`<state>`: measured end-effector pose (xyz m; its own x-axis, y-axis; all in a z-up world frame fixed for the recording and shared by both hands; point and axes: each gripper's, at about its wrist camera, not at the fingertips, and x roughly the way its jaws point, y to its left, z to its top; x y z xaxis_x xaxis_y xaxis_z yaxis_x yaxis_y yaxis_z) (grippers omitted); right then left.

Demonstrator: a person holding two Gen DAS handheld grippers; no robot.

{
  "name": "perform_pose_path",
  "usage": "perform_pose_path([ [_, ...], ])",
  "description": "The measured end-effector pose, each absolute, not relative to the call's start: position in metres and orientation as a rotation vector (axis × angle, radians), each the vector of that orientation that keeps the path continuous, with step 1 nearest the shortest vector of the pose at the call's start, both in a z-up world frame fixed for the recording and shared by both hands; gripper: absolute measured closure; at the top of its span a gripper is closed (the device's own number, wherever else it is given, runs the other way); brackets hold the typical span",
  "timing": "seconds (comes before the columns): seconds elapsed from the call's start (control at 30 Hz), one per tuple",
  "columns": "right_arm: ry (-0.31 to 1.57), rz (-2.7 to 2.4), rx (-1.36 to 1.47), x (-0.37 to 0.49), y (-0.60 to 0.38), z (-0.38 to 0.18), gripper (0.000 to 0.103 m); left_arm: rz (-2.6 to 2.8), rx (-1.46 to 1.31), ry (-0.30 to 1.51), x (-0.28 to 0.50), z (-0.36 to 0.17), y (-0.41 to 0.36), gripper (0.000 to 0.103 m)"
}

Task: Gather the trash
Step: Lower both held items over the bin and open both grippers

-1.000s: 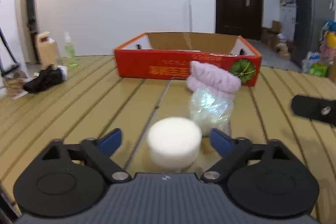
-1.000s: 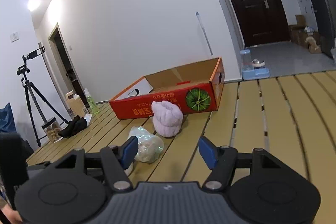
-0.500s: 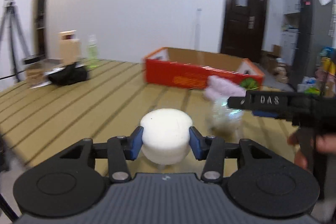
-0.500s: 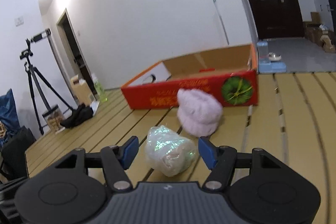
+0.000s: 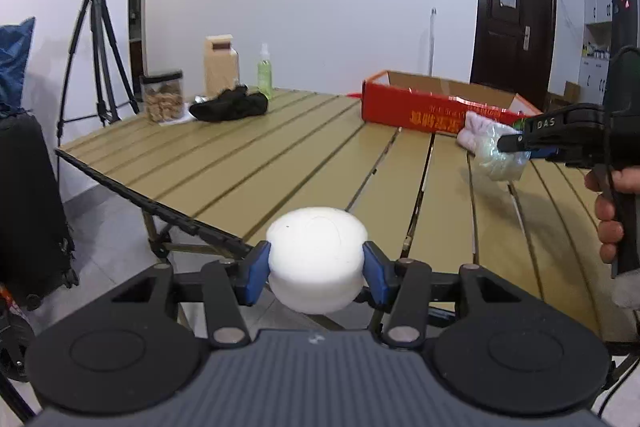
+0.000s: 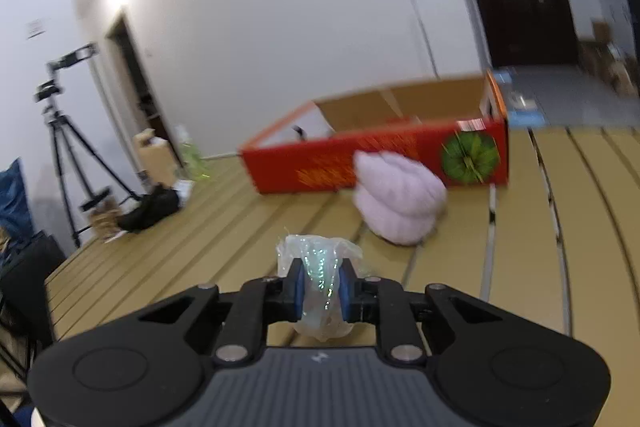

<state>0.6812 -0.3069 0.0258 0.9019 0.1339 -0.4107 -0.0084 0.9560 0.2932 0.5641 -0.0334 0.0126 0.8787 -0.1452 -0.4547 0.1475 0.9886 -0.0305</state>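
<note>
My left gripper [image 5: 316, 273] is shut on a white foam puck [image 5: 317, 259] and holds it up near the table's front left edge. My right gripper [image 6: 319, 287] is shut on a crumpled clear plastic bag [image 6: 320, 291], lifted above the table; both also show in the left wrist view, the gripper [image 5: 520, 143] and the bag [image 5: 498, 157]. A pink fluffy bundle [image 6: 398, 201] lies on the slatted table [image 6: 520, 247] in front of an open red cardboard box [image 6: 372, 163], which also shows in the left wrist view [image 5: 432, 109].
At the table's far left stand a jar [image 5: 162, 95], a black cloth [image 5: 230, 105], a green spray bottle [image 5: 264, 71] and a tan carton [image 5: 219, 65]. A tripod [image 5: 96, 31] and a black suitcase [image 5: 28, 203] stand on the floor at the left.
Both grippers closed: the left on the white puck, the right on the plastic bag. Both then lifted their items, and the left one pulled back toward the table's left edge.
</note>
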Motion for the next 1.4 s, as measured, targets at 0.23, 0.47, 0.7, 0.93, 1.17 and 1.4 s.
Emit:
perform_pose_path([
  [0.23, 0.429, 0.356, 0.129, 0.588, -0.238, 0.044, 0.087, -0.081, -0.011, 0.484, 0.514, 0.022, -0.007, 0.051],
  [0.47, 0.622, 0.528, -0.164, 0.524, -0.170, -0.009, 0.086, -0.065, -0.028, 0.627, 0.480, -0.023, 0.012, 0.051],
  [0.7, 0.882, 0.485, -0.309, 0.540, -0.151, -0.086, 0.084, -0.086, -0.084, 0.833, 0.499, -0.079, 0.016, 0.051],
  [0.93, 0.850, 0.428, -0.381, 0.566, -0.145, -0.116, 0.052, -0.050, -0.153, 0.859, 0.533, -0.101, 0.016, 0.049],
  [1.17, 0.905, 0.423, -0.369, 0.583, -0.156, -0.133, 0.048, -0.052, -0.115, 0.862, 0.563, -0.124, 0.002, 0.027],
  [1.4, 0.959, 0.432, -0.365, 0.591, -0.163, -0.146, 0.045, -0.050, -0.135, 0.877, 0.572, -0.127, 0.002, 0.018],
])
